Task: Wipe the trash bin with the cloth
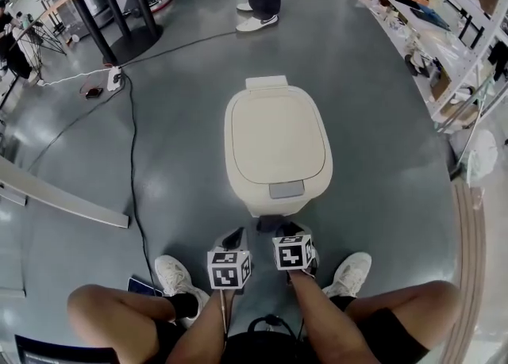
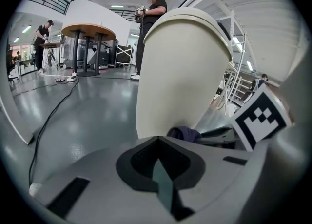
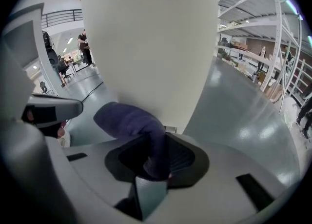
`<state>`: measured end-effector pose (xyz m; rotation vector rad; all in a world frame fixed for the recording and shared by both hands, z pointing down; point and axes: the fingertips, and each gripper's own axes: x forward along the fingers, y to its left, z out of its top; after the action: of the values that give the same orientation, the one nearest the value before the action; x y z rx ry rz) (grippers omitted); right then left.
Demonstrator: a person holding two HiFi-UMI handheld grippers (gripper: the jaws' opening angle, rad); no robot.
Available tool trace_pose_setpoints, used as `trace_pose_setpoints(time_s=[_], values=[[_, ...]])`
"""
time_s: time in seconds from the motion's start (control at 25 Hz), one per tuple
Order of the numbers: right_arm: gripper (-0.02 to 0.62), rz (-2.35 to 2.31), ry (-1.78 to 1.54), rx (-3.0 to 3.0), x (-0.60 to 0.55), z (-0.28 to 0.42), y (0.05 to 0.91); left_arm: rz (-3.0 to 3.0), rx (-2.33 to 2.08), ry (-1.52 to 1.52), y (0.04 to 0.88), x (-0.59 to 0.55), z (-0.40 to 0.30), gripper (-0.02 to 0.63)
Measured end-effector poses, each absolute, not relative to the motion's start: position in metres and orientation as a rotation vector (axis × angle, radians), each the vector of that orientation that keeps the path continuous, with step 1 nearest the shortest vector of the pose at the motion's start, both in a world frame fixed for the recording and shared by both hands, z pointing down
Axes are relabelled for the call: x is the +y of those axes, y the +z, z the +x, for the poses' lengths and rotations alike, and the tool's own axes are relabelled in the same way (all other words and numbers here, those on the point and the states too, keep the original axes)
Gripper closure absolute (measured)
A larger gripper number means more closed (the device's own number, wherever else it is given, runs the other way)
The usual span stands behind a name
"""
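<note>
Cream trash bin [image 1: 276,144] stood at centre of the head view on grey floor [image 1: 389,196], right gripper [image 3: 155,146] clenched on dark purple cloth [image 3: 127,119] low against the bin's front wall, lower centre, left gripper [image 2: 157,142] pinched closed, empty, just beside it.

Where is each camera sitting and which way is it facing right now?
Head view: on the person's head, looking steeply down at the trash bin; forearms, knees, shoes, left gripper and right gripper show.
Left gripper view: low by the floor, facing the bin's side; its shut, empty fingers show.
Right gripper view: close against the bin; its fingers pinch the cloth.
Shared: both gripper views show bin and cloth.
</note>
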<state>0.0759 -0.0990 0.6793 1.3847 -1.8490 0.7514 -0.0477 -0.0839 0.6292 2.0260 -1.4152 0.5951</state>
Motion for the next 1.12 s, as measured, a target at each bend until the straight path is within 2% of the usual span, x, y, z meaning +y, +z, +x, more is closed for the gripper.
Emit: trace_pose_setpoints(time_s=[0.28, 1.12], values=[[0.492, 1.428, 0.802, -1.800, -0.102, 0.103, 0.691, 2.086, -1.401, 0.664, 0.632, -0.087, -0.032, 0.609], [0.492, 1.363, 0.784, -1.880, -0.101, 0.177, 0.691, 2.087, -1.430, 0.558, 0.606, -0.108, 0.061, 0.609]])
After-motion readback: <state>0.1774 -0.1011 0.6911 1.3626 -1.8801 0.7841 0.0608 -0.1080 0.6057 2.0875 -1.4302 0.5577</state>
